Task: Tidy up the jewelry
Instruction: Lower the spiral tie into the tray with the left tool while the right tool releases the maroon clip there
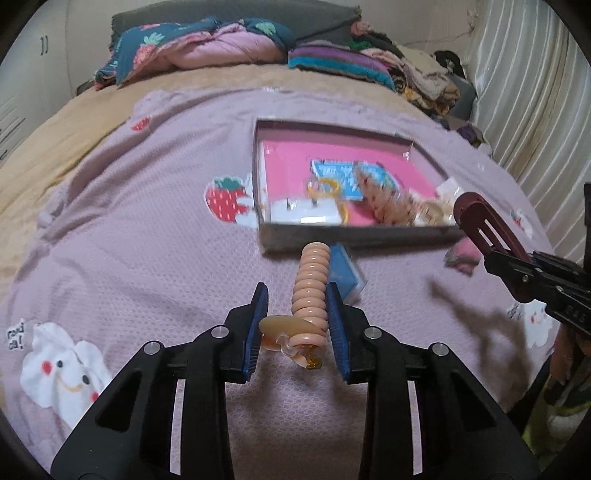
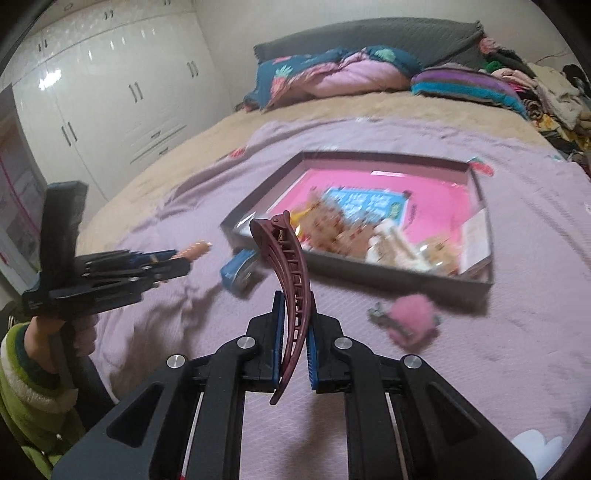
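Fingers of the left gripper (image 1: 297,306) pinch a peach spiral hair tie (image 1: 309,295) short of the tray's (image 1: 354,242) near rim, while the right gripper (image 2: 295,325) clamps a maroon hair clip (image 2: 286,277) above open bedspread (image 1: 129,240).

lilac bedspread (image 1: 147,236) with strawberry (image 1: 225,199) and white ghost patches (image 1: 62,373), spread over a tan blanket (image 2: 295,110). crumpled navy-and-pink quilt (image 2: 332,74) against a grey headboard (image 2: 369,35). striped pillow (image 1: 340,64) beside piled clothes (image 1: 424,79). glossy white wardrobe (image 2: 110,85) beyond.
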### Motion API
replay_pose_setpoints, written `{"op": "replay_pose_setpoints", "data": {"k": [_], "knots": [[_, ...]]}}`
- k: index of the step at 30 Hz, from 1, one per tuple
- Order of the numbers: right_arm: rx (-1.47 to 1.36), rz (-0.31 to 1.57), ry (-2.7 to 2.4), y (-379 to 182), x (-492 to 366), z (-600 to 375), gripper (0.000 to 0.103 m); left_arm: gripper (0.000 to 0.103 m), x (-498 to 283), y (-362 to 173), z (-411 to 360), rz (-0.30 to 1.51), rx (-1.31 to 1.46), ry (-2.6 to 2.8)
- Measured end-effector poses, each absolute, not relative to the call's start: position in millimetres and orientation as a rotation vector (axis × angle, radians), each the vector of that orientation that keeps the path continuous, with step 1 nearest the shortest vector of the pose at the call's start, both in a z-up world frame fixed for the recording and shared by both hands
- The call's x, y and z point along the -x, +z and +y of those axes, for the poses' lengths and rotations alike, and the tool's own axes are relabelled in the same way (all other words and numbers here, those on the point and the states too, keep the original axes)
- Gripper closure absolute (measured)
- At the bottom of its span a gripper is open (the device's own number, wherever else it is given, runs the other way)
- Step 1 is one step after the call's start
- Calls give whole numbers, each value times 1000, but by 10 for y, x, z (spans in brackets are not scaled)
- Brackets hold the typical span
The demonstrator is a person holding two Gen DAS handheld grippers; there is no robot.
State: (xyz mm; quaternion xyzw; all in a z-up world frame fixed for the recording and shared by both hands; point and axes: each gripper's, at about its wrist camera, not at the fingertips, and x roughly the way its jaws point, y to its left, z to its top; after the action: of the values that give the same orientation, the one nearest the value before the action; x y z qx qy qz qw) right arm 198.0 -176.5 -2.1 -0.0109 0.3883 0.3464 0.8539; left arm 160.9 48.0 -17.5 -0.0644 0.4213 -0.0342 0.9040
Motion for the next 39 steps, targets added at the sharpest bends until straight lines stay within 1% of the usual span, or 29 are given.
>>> {"op": "replay_pose_setpoints", "data": {"k": [12, 21, 28, 39], "knots": [[-10, 715, 627, 199, -2174, -2122, 93, 79, -1883, 144, 187, 821, 103, -102], [-62, 667, 588, 349, -2385, -2381, 93, 79, -2231, 204, -125, 820, 62, -130], [-87, 658, 577, 385, -2605, -2476, 93, 79, -2509, 143, -363, 841, 32, -132], [-92, 705, 591, 237, -2917, -2494, 93, 79, -2806, -121, -583, 900, -11, -118]]}}
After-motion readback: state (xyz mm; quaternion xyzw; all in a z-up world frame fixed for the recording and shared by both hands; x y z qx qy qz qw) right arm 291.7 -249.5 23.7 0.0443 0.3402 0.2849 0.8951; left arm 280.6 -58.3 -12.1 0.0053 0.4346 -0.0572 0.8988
